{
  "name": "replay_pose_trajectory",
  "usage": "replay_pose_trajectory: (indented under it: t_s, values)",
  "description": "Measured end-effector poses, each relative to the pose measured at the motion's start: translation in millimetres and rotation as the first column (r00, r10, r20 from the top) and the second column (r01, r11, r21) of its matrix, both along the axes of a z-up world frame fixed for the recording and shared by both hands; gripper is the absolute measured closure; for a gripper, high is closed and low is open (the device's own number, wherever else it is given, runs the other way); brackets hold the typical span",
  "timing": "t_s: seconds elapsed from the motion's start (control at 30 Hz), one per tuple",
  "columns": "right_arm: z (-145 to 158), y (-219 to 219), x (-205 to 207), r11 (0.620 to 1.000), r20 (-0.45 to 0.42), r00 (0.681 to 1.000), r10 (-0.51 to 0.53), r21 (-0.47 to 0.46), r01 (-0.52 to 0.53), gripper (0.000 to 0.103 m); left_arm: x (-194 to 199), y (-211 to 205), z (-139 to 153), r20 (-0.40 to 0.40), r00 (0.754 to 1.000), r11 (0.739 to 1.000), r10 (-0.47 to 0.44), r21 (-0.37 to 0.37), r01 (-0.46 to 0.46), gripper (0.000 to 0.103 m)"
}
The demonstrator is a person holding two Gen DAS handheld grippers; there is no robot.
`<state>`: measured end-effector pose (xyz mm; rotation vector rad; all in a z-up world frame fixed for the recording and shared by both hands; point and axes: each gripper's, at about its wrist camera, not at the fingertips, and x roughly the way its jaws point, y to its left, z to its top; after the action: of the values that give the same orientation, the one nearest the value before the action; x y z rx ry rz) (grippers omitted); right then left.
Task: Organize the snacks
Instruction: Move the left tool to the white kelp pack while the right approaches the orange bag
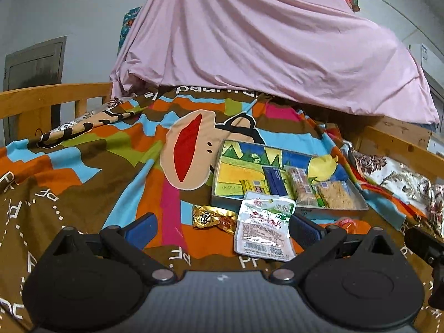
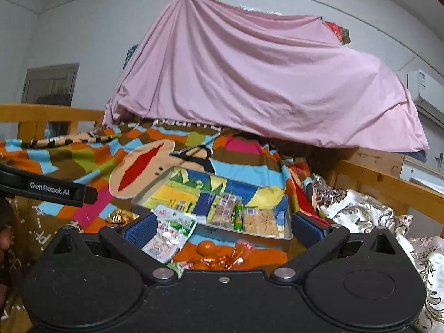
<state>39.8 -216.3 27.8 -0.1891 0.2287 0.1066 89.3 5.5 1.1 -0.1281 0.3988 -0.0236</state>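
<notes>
- Our left gripper (image 1: 222,226) had its blue fingers spread wide, and it held nothing.
- A white snack packet (image 1: 263,226) lay between those fingers, close to the right one. We could not tell if it touched.
- We thought this packet was light, thin and floppy, with a smooth, slippery skin. It would bend and slide, so we would pinch it at a flat sealed edge, not in the puffy middle.
- A gold candy wrapper (image 1: 212,218) lay just beside the packet, on its left. It looked crinkly and light.
- Our right gripper (image 2: 222,226) was wide open too, with nothing in it. Some orange candies (image 2: 219,255) sat on the blanket right in front of it, small and shiny.
- A bit farther sat the tray (image 1: 305,209) with bright pictures inside. Snack bars (image 1: 301,186) lay side by side at its near end, and they looked stiffer than the packet.
- All of it rested on a colorful blanket (image 1: 83,166), soft and wrinkly, so things might sink and tip.
- A wooden bed rail (image 1: 41,97) ran along the side.
- Far back hung a big pink sheet (image 1: 263,41) in front of a gray wall, with a dark door on the left.
</notes>
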Motion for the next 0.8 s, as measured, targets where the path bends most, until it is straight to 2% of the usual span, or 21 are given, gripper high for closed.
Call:
replay_pose_trajectory:
  t_s: [0.43, 0.8]
  values:
    - [-20.7, 12.8, 22.3, 0.999, -0.1, 0.995, 0.016, -0.049, -0.021, 0.001, 27.0, 8.5, -16.6, -0.092, 0.996, 0.999, -0.021, 0.029, 0.024, 0.001]
    - [-37.7, 19.7, 37.2, 0.997, -0.163, 0.986, 0.021, -0.072, -0.033, 0.001, 60.0, 7.8, -24.3, -0.15, 0.987, 0.999, -0.054, -0.003, 0.054, 0.001]
